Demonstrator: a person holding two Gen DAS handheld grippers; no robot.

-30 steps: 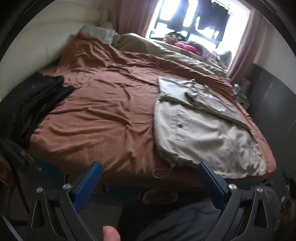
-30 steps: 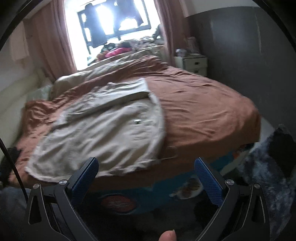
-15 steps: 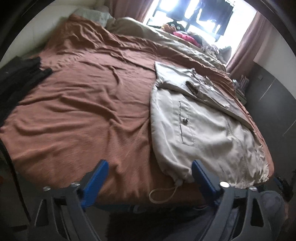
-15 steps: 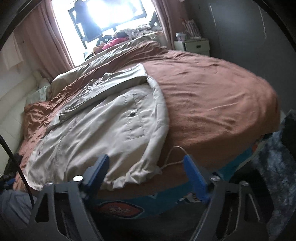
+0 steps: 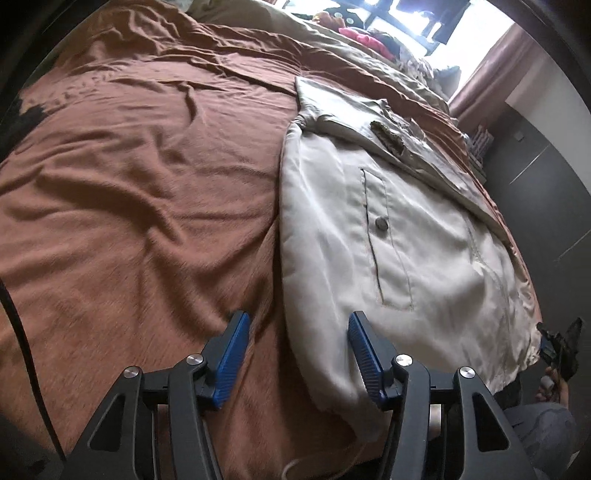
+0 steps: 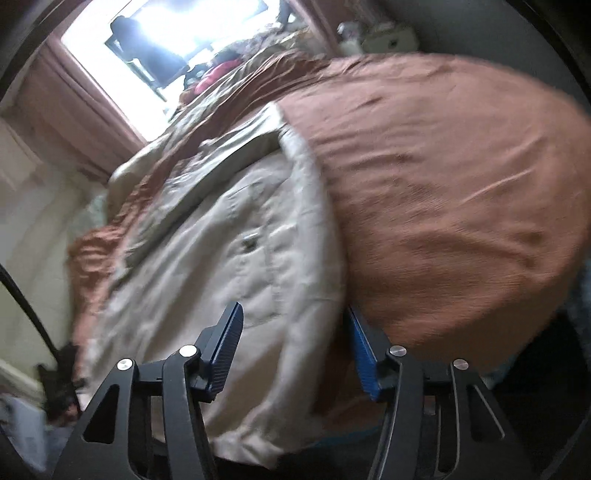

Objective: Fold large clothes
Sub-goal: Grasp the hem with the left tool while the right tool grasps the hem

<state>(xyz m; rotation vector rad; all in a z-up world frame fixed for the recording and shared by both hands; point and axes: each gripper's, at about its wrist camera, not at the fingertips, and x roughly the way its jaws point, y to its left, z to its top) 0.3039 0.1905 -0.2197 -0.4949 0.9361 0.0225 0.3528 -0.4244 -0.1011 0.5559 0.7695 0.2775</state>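
So both grippers are right down at the foot edge of the bed now. The left gripper (image 5: 295, 328) has its blue pads about half spread, and they've just been closing in. The near hem corner of the beige jacket (image 5: 388, 229) sits between them, but the pads aren't pressing on it as far as I can see, so nothing is actually held. One pad hovers over the brown bedspread (image 5: 129, 184), the other over the jacket fabric.

Same deal on the right gripper (image 6: 295, 325): jaws roughly halfway, just been narrowing, straddling the jacket (image 6: 221, 258) edge at the hem. That view is pretty motion-blurred, so I can't tell if either pad touches cloth, but it doesn't look clamped.

The jacket itself lies flat on the brown bedspread (image 6: 443, 184), along the bed's side nearest the dark wall, hem toward the grippers. There's a chest pocket with a round snap button (image 5: 380, 222) partway up, and a sleeve folded across the upper part.

In the left view, the other gripper's black tip and a bit of the person's hand (image 5: 554, 373) peek in at the far right past the hem.

Further back there's a tan duvet (image 5: 332, 48) bunched up, some pink clothing (image 5: 365, 37) near the bright window (image 6: 166, 33), and pinkish curtains (image 5: 487, 70).
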